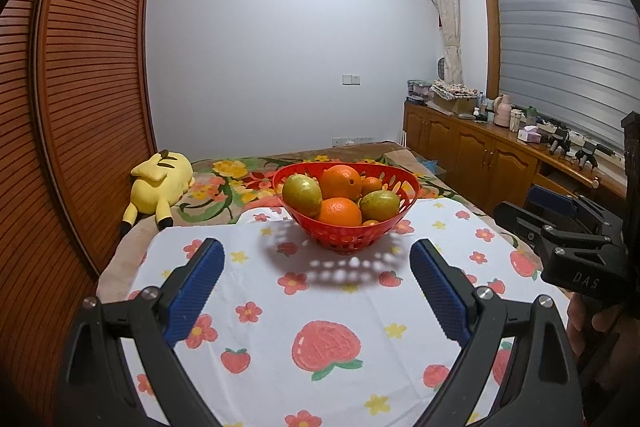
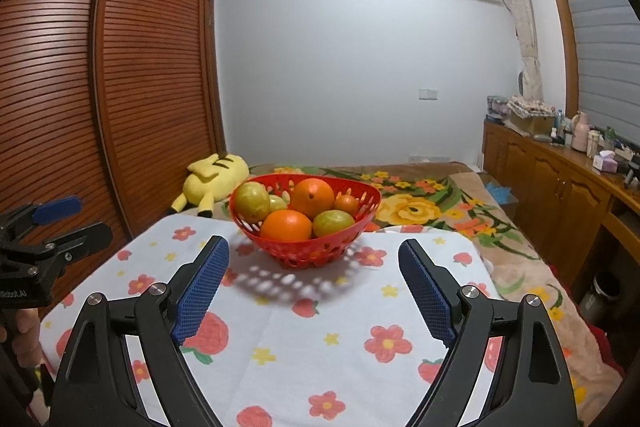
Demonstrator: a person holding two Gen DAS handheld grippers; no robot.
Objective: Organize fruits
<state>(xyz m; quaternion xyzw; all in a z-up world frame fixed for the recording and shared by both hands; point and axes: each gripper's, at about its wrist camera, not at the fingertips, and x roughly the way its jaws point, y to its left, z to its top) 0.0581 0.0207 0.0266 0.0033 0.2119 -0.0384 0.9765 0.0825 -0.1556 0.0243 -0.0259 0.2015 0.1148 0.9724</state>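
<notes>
Both tongs hang above the flowered cloth (image 1: pixel 280 327) with nothing between their blue pads. Left gripper (image 1: pixel 318 287) has its jaws spread wide, and right gripper (image 2: pixel 314 285) is spread just as wide; each one shows at the edge of the other's view, side by side and apart.

Straight ahead of both, past the fingertips and not touching them, sits the red basket (image 1: pixel 344 239), a perforated plastic bowl resting on the far part of the cloth. It holds the fruit piled together. Nearest the tongs is a large orange (image 1: pixel 340 211); behind it, higher in the pile, is a second orange (image 1: pixel 341 182). A green-yellow fruit (image 1: pixel 302 194) lies on the left gripper's side of the pile, and another green-yellow fruit (image 1: pixel 380 205) lies on the right gripper's side. A small orange fruit (image 1: pixel 372 185) is tucked toward the back, against the far wall of the basket. In the right wrist view one more pale green fruit (image 2: pixel 277 203) peeks out between the bigger ones.

Beyond the basket, off toward the left gripper's side, a yellow plush toy (image 1: pixel 160 183) lies on the floral blanket (image 1: pixel 224 183).
</notes>
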